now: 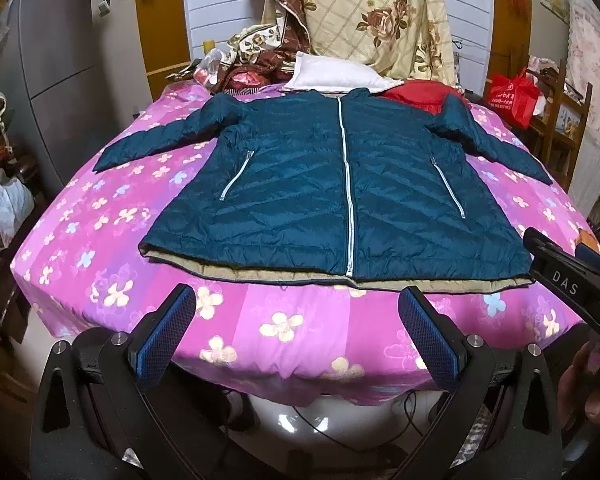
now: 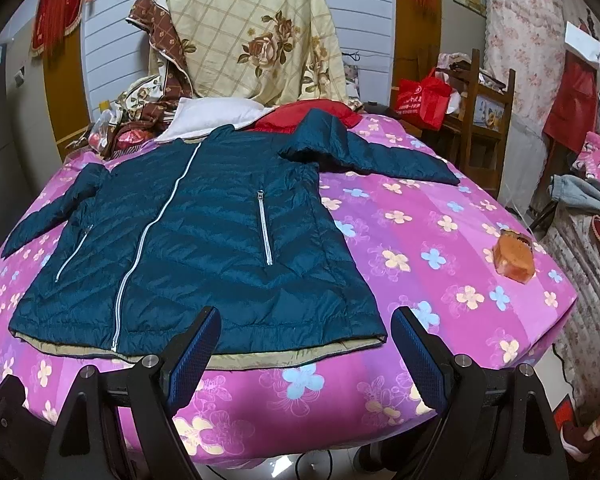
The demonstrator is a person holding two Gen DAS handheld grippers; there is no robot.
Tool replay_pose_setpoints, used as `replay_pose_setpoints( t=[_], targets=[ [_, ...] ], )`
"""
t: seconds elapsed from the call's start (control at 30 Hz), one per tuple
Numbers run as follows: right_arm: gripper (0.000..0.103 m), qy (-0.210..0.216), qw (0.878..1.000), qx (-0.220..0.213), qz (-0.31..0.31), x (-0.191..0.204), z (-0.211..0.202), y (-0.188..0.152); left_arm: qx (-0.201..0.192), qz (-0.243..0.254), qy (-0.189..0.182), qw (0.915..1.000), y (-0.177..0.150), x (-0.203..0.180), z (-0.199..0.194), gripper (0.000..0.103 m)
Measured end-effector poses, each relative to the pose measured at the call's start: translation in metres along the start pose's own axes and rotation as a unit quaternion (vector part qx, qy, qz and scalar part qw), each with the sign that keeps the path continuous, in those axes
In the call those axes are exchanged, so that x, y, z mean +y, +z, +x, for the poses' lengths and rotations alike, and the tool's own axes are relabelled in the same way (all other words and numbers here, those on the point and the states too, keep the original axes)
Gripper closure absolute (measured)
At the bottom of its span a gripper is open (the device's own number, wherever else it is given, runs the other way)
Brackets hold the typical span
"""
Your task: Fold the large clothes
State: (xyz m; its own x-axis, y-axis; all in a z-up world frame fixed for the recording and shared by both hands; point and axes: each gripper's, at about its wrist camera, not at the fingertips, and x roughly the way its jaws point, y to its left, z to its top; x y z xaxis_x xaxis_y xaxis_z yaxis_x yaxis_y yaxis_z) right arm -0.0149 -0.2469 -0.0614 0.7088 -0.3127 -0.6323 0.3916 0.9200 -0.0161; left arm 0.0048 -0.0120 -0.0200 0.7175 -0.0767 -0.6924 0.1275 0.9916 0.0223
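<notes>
Both claws sit spread and holding nothing — my left claw hovers at the near edge of the bed, just short of the teal jacket's hem, and my right claw hangs over the hem's right corner. I see the jacket lying flat, zipped, front up on the pink flowered cover — sleeves spread left and right, collar far, by a white pillow.
</notes>
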Motion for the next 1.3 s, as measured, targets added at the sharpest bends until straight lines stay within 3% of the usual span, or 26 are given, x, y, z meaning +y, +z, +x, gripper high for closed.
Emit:
replay_pose_setpoints(
  t=[0.4,0.57,0.67,0.8,0.87,1.0,1.13,1.2,1.23,1.27,1.3],
  targets=[
    [0.018,-0.003,1.000,0.012,0.005,-0.007,0.009,-0.003,-0.004,-0.016,-0.006,0.9998,0.006,0.015,0.008,0.001],
    [0.018,-0.011,0.999,0.037,0.022,-0.029,0.031,0.000,-0.020,-0.055,0.044,0.9973,0.021,0.064,0.026,0.001],
    [0.018,-0.023,0.997,0.058,0.038,-0.052,0.053,-0.001,0.006,-0.102,0.057,0.9931,0.028,0.108,0.054,0.001],
    [0.018,-0.023,0.995,0.077,0.060,-0.077,0.075,-0.003,0.059,-0.148,0.042,0.9864,0.033,0.158,0.102,0.001],
    [0.018,0.004,0.992,0.099,0.078,-0.087,0.091,-0.004,0.081,-0.158,0.034,0.9835,0.035,0.174,0.125,0.001],
    [0.018,0.041,0.988,0.119,0.091,-0.091,0.113,-0.005,0.095,-0.175,0.024,0.9796,0.037,0.196,0.156,0.002],
    [0.018,0.060,0.987,0.126,0.083,-0.083,0.127,-0.004,0.101,-0.187,-0.017,0.9770,0.042,0.201,0.178,0.001],
    [0.024,0.074,0.985,0.130,0.082,-0.079,0.133,-0.004,0.113,-0.191,-0.038,0.9743,0.045,0.199,0.189,0.002],
    [0.036,0.083,0.984,0.134,0.083,-0.076,0.137,-0.004,0.119,-0.192,-0.042,0.9732,0.046,0.199,0.196,0.002],
    [0.044,0.093,0.982,0.139,0.083,-0.074,0.138,-0.004,0.124,-0.194,-0.044,0.9721,0.048,0.198,0.202,0.008],
    [0.045,0.100,0.981,0.142,0.084,-0.071,0.140,-0.004,0.134,-0.193,-0.049,0.9708,0.048,0.197,0.207,0.016]
  ],
)
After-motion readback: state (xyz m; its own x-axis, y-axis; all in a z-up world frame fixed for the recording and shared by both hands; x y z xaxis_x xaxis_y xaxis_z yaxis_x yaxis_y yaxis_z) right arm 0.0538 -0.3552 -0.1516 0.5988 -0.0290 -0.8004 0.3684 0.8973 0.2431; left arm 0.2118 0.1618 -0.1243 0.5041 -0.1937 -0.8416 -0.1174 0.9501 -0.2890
